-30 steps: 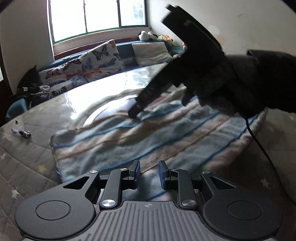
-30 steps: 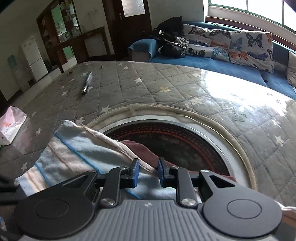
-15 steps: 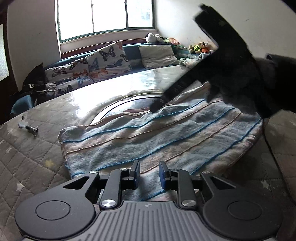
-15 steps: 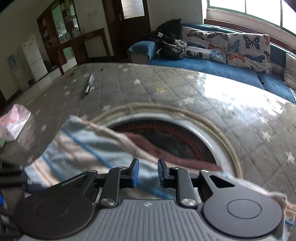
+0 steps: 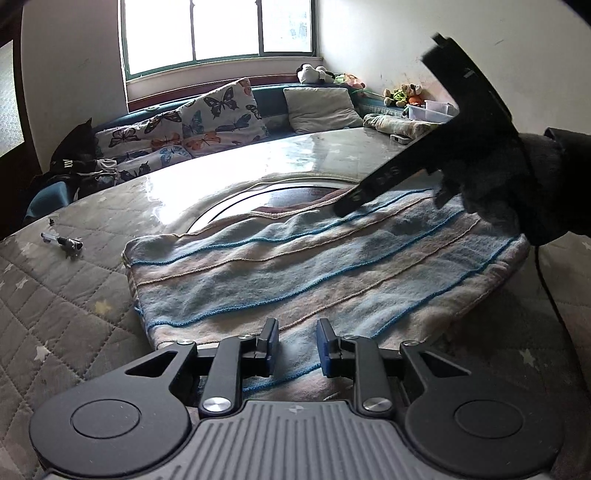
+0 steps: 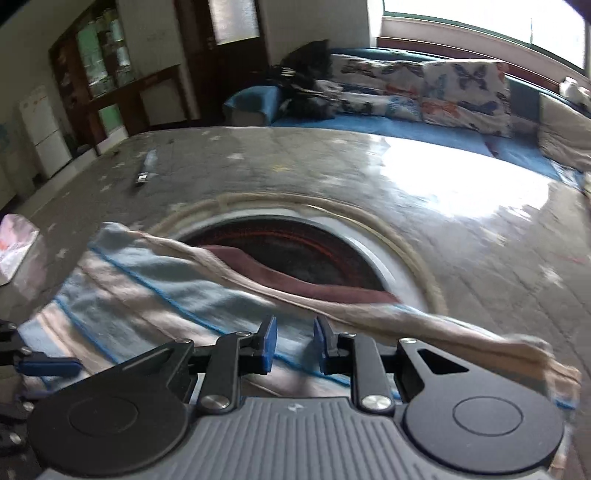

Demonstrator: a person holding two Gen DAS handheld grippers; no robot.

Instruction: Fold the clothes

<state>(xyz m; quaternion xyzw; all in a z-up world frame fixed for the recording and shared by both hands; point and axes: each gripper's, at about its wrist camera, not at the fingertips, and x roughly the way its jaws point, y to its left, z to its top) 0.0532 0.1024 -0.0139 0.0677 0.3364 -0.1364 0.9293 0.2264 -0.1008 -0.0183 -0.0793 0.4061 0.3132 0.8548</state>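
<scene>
Daylight pours through the window (image 5: 218,29) at the far wall, blown out to white in both views, and throws a hard glare patch across the glossy quilted table cover (image 6: 454,184). The room's corners stay dim, the cabinet (image 6: 107,59) by the door sunk in shade. Against the bright wall the right gripper (image 5: 343,206) and the gloved hand (image 5: 498,184) behind it read as near-black silhouettes, casting a soft shadow on the striped garment (image 5: 295,273). The left wrist view is sharp. The right wrist view is smeared by motion blur, worst at its edges. Fisheye distortion bows the table edge and darkens every corner.
</scene>
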